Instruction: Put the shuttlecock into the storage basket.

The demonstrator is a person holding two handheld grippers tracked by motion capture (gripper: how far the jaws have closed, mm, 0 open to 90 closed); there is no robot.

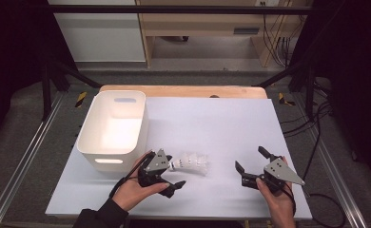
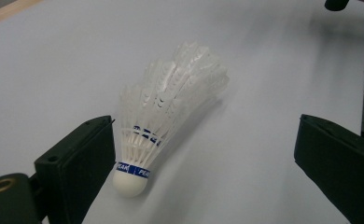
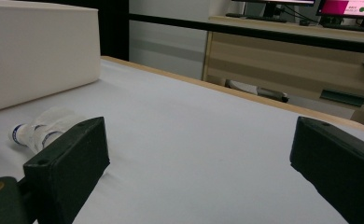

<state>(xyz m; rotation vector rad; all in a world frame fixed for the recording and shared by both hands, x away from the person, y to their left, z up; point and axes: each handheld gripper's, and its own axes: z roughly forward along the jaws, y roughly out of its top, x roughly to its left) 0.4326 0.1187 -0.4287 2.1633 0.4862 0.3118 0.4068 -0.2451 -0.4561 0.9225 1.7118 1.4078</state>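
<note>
Left tongs (image 1: 175,175): open, straddling stacked shuttlecocks (image 2: 164,114) lying on counter (image 1: 212,123) | Right tongs (image 1: 250,161): open, empty, well apart

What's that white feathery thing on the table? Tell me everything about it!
It is a stack of shuttlecocks nested one inside another, with white feathers, a round white cork tip and blue bands with lettering. It lies on its side on the pale table, beside the white bin. The left tongs are open around it, one jaw close to the tip.
</note>
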